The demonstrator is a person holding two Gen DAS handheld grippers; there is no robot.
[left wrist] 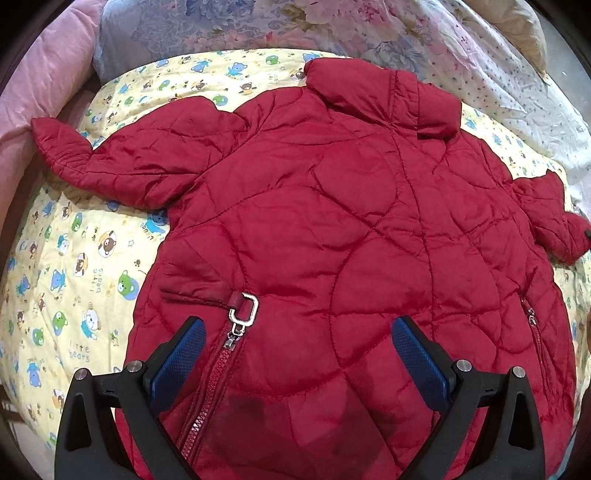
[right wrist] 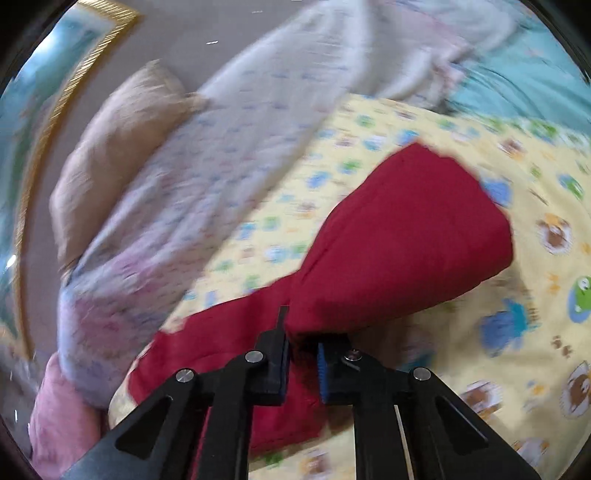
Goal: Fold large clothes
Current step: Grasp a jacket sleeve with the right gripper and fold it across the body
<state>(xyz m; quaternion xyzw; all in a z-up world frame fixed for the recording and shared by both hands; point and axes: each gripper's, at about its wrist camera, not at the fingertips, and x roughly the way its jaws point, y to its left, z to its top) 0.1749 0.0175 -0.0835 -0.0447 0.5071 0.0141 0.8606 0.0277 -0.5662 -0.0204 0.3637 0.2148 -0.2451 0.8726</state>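
Note:
A red quilted jacket (left wrist: 332, 229) lies spread flat, front up, on a yellow bear-print quilt (left wrist: 74, 266), collar at the far side and its left sleeve (left wrist: 122, 158) stretched out. My left gripper (left wrist: 299, 336) is open and empty, hovering over the jacket's lower front next to the zip pull (left wrist: 243, 306). My right gripper (right wrist: 301, 354) is shut on the jacket's right sleeve (right wrist: 399, 243) near the cuff and holds it lifted above the quilt (right wrist: 517, 332). The right wrist view is motion-blurred.
A floral duvet (left wrist: 332, 26) and a pink blanket (left wrist: 48, 74) lie bunched at the far edge of the bed. A beige pillow (right wrist: 110, 147) and a white-patterned cover (right wrist: 221, 129) lie beside the quilt. A gold-framed picture (right wrist: 55, 92) hangs on the wall.

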